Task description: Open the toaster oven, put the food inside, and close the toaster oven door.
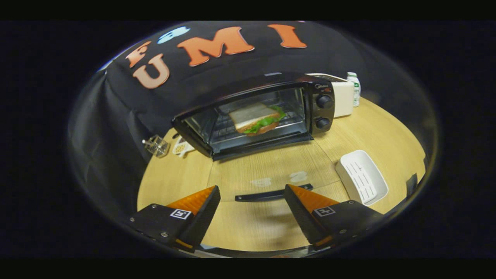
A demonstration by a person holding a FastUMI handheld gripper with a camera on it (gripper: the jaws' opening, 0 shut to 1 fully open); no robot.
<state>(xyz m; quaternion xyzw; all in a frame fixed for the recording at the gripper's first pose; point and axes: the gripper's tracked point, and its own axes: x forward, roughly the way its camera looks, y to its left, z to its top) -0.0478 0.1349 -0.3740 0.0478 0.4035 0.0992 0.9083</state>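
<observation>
No readable text on the toaster oven [255, 112].

A wooden table [372, 128] carries a toaster oven [271, 112] at the far side, white tray [362, 176] right, bottle [353, 88] behind.

Place: staged kitchen booth | Showing it: black cloth wall [116, 100] hanging behind a wooden table [387, 131] | toaster oven [255, 114], white tray [361, 176], small bottle [353, 89] sitting out
</observation>
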